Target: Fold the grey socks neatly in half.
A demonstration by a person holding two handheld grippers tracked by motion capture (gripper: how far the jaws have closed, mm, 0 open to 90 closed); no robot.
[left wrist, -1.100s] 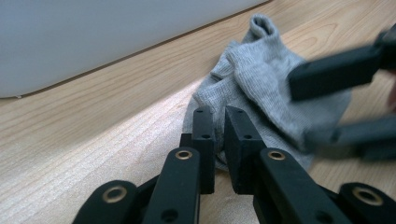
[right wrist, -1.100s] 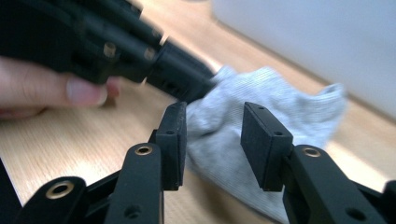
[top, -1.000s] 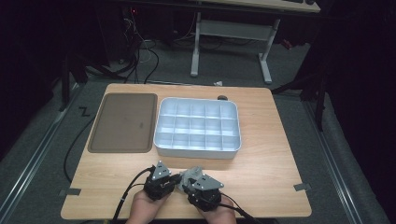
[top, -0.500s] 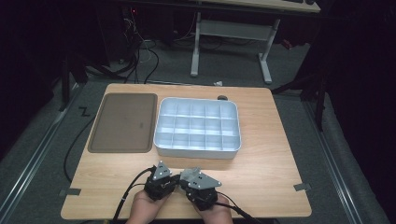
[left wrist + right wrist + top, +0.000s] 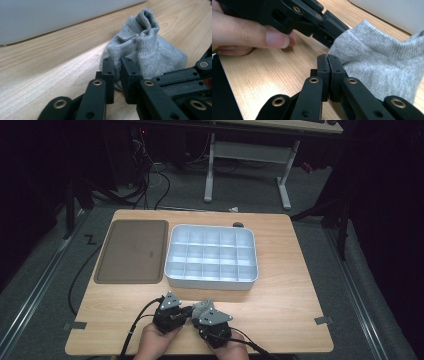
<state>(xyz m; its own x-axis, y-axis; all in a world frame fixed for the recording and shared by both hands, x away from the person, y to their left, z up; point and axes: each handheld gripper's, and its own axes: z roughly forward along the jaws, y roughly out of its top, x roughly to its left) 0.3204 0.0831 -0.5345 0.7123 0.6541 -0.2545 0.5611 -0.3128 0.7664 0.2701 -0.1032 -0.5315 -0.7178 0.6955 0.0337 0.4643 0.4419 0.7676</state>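
The wooden table carries a white compartment box, and just before it lies the grey sock, bunched, soft, light; best pinched at a fold. Left gripper stands narrowly parted, having just opened slightly; right gripper is clamped together beside the fabric. The gripper views reveal knit texture; the high view shows layout.

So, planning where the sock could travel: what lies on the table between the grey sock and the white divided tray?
Nothing: in the high view, bare wood separates the grey sock from the white divided tray.
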